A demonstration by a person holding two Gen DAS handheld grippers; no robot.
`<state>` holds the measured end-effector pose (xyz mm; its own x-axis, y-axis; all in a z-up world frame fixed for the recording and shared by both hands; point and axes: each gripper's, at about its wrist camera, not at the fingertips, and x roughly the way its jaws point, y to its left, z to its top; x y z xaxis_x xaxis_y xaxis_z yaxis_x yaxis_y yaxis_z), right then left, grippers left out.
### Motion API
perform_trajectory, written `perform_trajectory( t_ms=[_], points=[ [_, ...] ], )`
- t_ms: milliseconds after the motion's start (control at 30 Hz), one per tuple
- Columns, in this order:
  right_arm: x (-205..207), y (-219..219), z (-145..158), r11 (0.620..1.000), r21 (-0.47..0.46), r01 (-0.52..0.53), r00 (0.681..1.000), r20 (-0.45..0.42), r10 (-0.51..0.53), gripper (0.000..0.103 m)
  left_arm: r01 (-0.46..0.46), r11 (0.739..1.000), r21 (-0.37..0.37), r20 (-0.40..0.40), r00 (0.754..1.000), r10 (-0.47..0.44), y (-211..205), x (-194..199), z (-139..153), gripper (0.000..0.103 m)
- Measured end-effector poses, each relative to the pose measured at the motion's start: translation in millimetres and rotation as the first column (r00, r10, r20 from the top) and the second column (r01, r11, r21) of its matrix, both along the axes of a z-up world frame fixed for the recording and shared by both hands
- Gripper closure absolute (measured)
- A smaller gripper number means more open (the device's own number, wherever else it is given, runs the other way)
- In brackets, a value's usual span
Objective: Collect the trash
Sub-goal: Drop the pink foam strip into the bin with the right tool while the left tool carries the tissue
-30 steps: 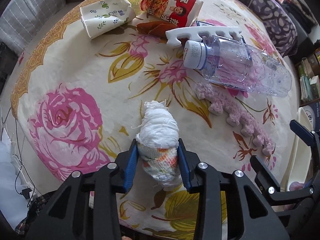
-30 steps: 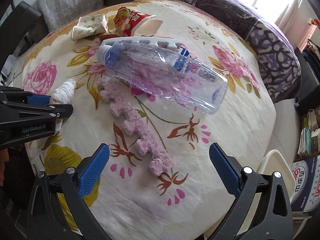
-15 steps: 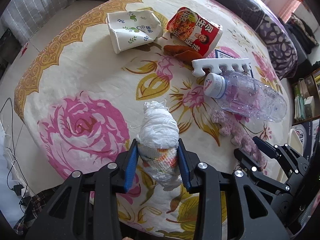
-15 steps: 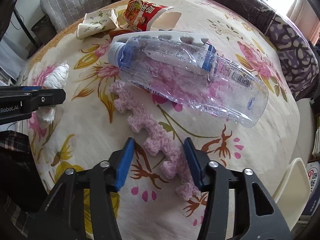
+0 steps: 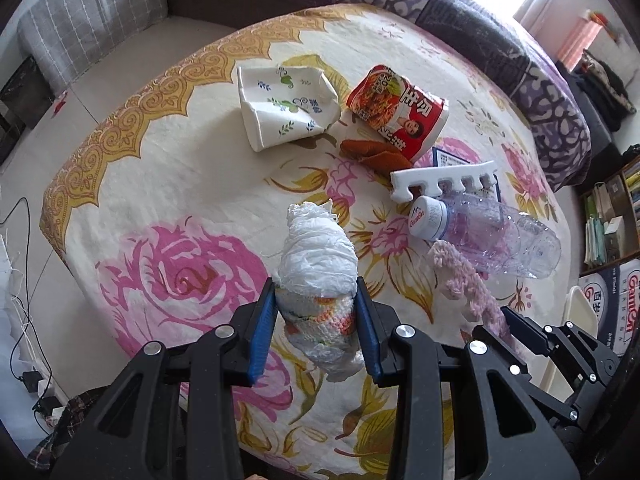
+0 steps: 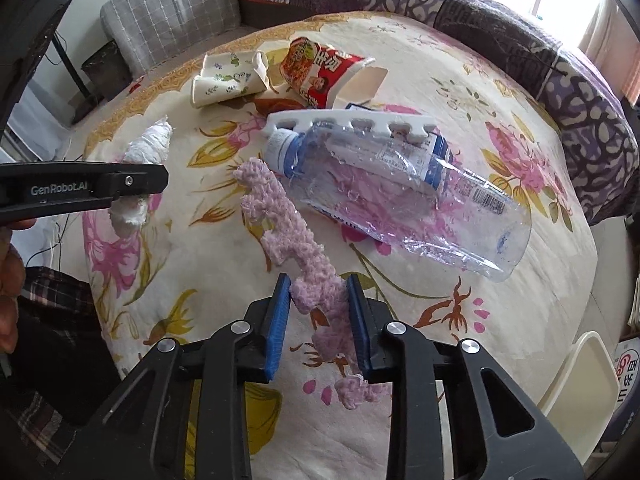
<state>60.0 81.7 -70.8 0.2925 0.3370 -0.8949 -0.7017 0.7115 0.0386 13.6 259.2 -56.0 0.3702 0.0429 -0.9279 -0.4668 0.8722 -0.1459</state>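
Trash lies scattered over a round table [image 5: 168, 184] covered in a cream cloth with pink roses and a gold border. At the lower centre of the left wrist view we see our left gripper [image 5: 316, 330] clamped on a wad of white tissue [image 5: 318, 268], its blue pads [image 5: 264, 332] pressing both sides of the wad's lower, orange-tinted part while the crumpled top stands above the fingers. In the right wrist view the same wad shows at the left edge, behind the black finger marked GenRobot.AI.

Our right gripper [image 6: 318, 318] sits at the lower centre of its own view, closed narrow on a pink fuzzy strip [image 6: 294, 248]. The strip passes between the blue pads [image 6: 278, 324]; one end dangles below them toward the bottom of the frame, the other reaches up and left toward the bottle cap.

Right of centre in that view we see a clear plastic bottle [image 6: 400, 196] on its side, white cap toward the left, blue label around its middle. A white foam comb-shaped piece [image 6: 352, 122] touches its upper edge. Above that, in the upper middle, lie a red instant-noodle cup [image 6: 324, 72] on its side and, just to its left, a crushed white paper cup [image 6: 226, 80] with a leaf print. A small orange-brown scrap [image 5: 376, 152] sits just below the noodle cup in the left wrist view.

A purple patterned sofa [image 6: 520, 40] curves along the top and right of the frame.
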Motion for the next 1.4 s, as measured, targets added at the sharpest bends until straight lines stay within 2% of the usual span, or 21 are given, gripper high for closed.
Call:
perform_trajectory(
  t_ms=[133,333,500,800,1400],
  points=[
    [1.5,-9.5,17.6,0.998,0.047,0.037,0.998,0.058,-0.040,0.076,-0.002,0.999,0.043,0.057,0.998,-0.001,-7.1,3.3,14.5,0.065],
    [7.0,-30.2,38.7,0.983,0.116,0.141,0.978,0.139,-0.157,0.075,-0.008,0.992,0.126,0.151,0.988,-0.011,-24.7,10.2,35.3,0.065],
    [8.1,-45.3,52.3,0.961,0.165,0.221,0.946,0.204,-0.252,0.075,-0.006,0.981,0.193,0.223,0.974,-0.038,-45.1,15.0,50.6,0.065],
    [13.1,-80.9,67.3,0.902,0.225,0.368,0.879,0.233,-0.417,0.075,0.025,0.952,0.304,0.305,0.945,-0.122,-88.3,24.4,63.1,0.065],
    [25.6,-158.2,65.2,0.792,0.203,0.575,0.766,0.206,-0.609,0.075,0.169,0.927,0.335,0.321,0.905,-0.281,-170.9,48.6,61.0,0.065]
  ],
)
